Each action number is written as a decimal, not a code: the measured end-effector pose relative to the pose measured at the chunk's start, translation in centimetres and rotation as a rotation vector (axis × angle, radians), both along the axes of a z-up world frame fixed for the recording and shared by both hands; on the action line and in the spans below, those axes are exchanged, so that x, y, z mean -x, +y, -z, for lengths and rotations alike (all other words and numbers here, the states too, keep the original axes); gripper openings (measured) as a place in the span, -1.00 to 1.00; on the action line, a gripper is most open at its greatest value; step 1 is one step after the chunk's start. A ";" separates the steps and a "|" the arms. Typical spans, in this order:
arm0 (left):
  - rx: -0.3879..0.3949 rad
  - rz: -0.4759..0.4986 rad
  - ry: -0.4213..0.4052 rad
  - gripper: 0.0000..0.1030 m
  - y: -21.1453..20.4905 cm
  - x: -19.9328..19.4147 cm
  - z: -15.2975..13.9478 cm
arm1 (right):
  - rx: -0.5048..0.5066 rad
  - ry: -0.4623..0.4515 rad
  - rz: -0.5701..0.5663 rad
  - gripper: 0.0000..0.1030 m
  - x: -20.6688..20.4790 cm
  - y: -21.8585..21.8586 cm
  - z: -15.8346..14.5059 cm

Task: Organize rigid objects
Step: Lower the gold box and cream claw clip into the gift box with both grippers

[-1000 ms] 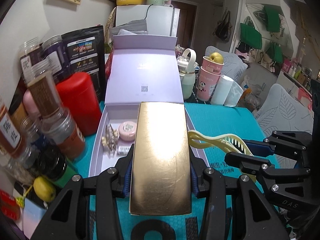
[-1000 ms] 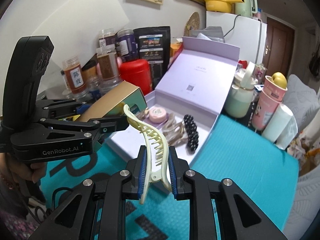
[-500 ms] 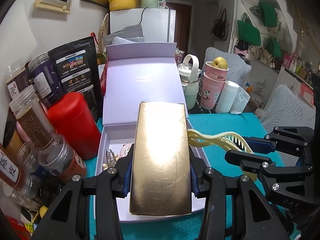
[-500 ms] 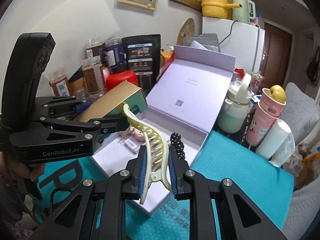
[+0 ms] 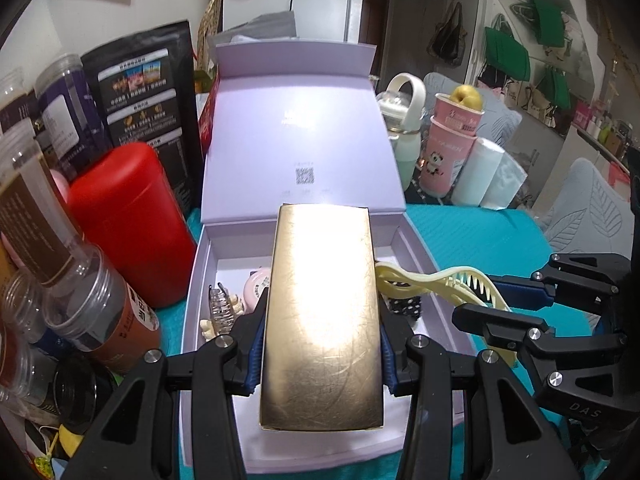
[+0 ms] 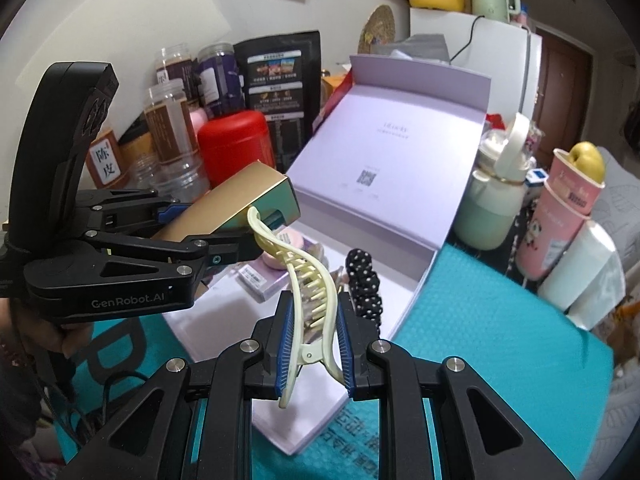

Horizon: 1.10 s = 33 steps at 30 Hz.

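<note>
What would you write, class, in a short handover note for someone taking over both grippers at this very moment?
Left gripper: jaws shut on the gold box, held above the open lavender box.
Right gripper: jaws shut on the pale yellow hair claw, also over the lavender box.
Already in the lavender box: a pink round case, a clear clip, a black dotted hair piece.
Done: both items picked up and brought over the lavender box.
Left: set the gold box and hair claw down inside, then release.

Black tool [image 6: 310,354], blue pads [image 6: 285,350], silver screws.
</note>
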<state>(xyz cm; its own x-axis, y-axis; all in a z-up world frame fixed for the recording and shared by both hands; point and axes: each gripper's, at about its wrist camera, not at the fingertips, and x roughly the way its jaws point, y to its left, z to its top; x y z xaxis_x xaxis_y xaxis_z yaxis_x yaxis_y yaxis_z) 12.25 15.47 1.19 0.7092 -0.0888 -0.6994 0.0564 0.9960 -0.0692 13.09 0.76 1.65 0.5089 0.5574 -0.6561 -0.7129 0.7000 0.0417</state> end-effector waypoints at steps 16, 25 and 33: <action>-0.018 -0.007 0.102 -0.14 0.9 -1.0 4.6 | 0.049 0.104 -0.056 -0.60 -1.3 1.6 4.2; -0.037 -0.010 0.149 -0.14 1.2 -0.8 6.2 | 0.097 0.126 -0.083 -0.60 -1.0 2.8 5.9; -0.015 -0.013 0.188 -0.14 1.6 -1.4 7.6 | 0.129 0.096 -0.088 -0.60 -1.2 3.5 6.3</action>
<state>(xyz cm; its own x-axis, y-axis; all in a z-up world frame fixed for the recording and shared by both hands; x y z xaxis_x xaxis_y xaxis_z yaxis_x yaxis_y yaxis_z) 13.69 17.08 -6.38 0.5668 -0.0692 -0.8210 0.0309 0.9976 -0.0627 14.32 4.25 -4.64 0.3934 0.5052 -0.7681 -0.7686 0.6392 0.0267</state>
